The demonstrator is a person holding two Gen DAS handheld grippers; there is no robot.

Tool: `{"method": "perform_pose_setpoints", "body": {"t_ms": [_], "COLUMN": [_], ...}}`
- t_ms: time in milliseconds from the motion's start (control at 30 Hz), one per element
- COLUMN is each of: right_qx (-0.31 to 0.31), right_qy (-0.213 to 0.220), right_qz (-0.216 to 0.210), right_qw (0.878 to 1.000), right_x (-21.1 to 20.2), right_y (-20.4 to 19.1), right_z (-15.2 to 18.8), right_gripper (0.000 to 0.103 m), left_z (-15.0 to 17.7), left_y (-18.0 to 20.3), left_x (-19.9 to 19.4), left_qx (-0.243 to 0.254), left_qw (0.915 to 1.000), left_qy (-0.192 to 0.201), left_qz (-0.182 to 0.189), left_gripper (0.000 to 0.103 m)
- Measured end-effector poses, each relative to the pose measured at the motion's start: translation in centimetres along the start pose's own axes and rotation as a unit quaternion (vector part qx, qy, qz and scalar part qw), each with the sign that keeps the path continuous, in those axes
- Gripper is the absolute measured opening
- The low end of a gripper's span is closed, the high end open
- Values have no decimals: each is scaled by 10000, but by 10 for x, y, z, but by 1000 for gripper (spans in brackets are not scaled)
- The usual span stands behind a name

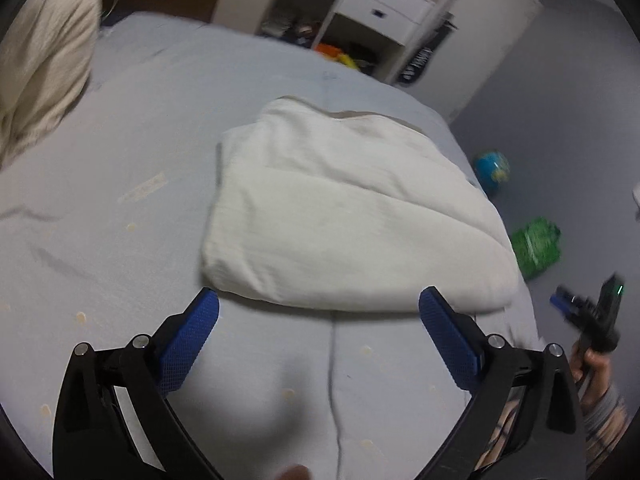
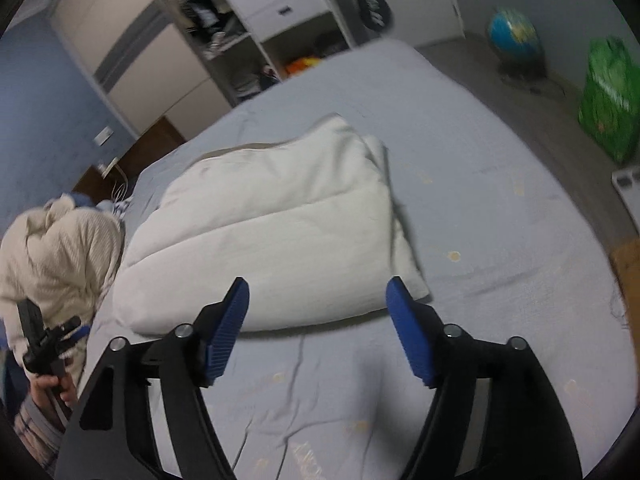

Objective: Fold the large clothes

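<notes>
- We see the left hand-held gripper (image 1: 319, 300) nearest in its own wrist view: blue pads spread wide, nothing between them, hanging over the bed (image 1: 140, 208).
- The right hand-held gripper (image 2: 317, 290) reads the same in its own view: fingers well apart, empty, above the bare sheet.
- In the left wrist view the right unit also shows at the far right edge, small and blurred, held in a hand (image 1: 596, 364) with a striped cuff. From there we cannot tell its opening.
- In the right wrist view the left unit appears at the lower left, gripped by a hand (image 2: 54, 386). Too small to read there as well.
- Sheet is pale blue-grey, with a seam running down toward us, a few creases, and scattered small tan spots.
- Just beyond both sets of fingertips lies the folded white garment (image 1: 344, 216), a thick, soft, roughly rectangular bundle resting flat on the bed. Neither tool touches it.
- In the right wrist view the same bundle (image 2: 276, 220) shows a shallow crease across its top and layered edges stacked on its right side.
- Further off, at the head side of the bed, sits a rumpled cream ribbed cloth (image 1: 44, 64), well apart from the white bundle.
- On the floor past the bed edge: a blue globe (image 2: 514, 36) and a green bag (image 2: 610, 96), near each other.
- Farthest: a white drawer unit (image 1: 384, 4) with open shelves of blurred clutter, beside wardrobe doors.
</notes>
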State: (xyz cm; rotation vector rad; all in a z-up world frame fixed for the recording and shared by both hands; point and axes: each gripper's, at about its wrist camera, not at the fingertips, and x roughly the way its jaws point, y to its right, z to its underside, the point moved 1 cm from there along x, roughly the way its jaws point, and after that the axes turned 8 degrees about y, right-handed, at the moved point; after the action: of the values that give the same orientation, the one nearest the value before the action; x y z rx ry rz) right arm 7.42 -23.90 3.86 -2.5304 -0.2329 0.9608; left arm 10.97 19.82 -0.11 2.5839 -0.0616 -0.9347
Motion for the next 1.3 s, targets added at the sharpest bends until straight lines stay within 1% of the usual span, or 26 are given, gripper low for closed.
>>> {"method": "perform_pose_setpoints", "body": {"t_ms": [33, 100, 133, 200, 333, 367, 433, 567, 667, 733, 900, 1000, 1100, 1300], "right_qx": [-184, -488, -699, -965, -1447, -1502, -1546, -1469, -1428, -1488, -1725, -1945, -1971, -1994], "right_qy": [63, 131, 177, 218, 390, 426, 499, 497, 505, 537, 492, 428, 466, 439], "right_qz": [-32, -18, -10, -21, 65, 108, 191, 261, 258, 262, 294, 398, 434, 499], "right_qw": [9998, 9987, 9974, 9951, 9887, 9877, 9865, 9876, 9881, 9871, 9833, 9792, 9783, 9777], "right_x": [-9, -20, -27, -37, -51, -54, -59, -65, -69, -70, -71, -68, -70, -68], "right_y": [-11, -29, -39, -56, -84, -87, -89, -94, -96, -98, -106, -112, -111, -110], "right_z": [2, 6, 10, 17, 36, 40, 50, 73, 87, 92, 112, 118, 120, 121], "right_gripper": [73, 77, 78, 82, 87, 87, 88, 88, 89, 89, 89, 90, 94, 94], "left_z": [3, 13, 14, 23, 34, 40, 46, 60, 65, 69, 71, 74, 77, 78], "left_y": [7, 27, 31, 46, 62, 66, 70, 74, 78, 80, 80, 83, 86, 87], "left_x": [-1, -4, -5, -12, -23, -27, -32, -37, -43, -45, -43, -45, -47, -47], "left_qx": [105, 372, 454, 668, 878, 953, 1050, 1081, 1104, 1115, 1069, 1060, 1092, 1111], "left_qw": [9999, 9993, 9989, 9975, 9952, 9939, 9921, 9916, 9910, 9906, 9913, 9915, 9910, 9909], "left_qy": [13, 41, 62, 183, 343, 428, 530, 530, 649, 700, 679, 683, 724, 732], "left_qz": [-1, -62, -85, -149, -260, -360, -433, -479, -401, -368, -365, -308, -269, -222], "left_gripper": [96, 96, 96, 96, 96, 96, 96, 96, 96, 96, 96, 96, 97, 96]}}
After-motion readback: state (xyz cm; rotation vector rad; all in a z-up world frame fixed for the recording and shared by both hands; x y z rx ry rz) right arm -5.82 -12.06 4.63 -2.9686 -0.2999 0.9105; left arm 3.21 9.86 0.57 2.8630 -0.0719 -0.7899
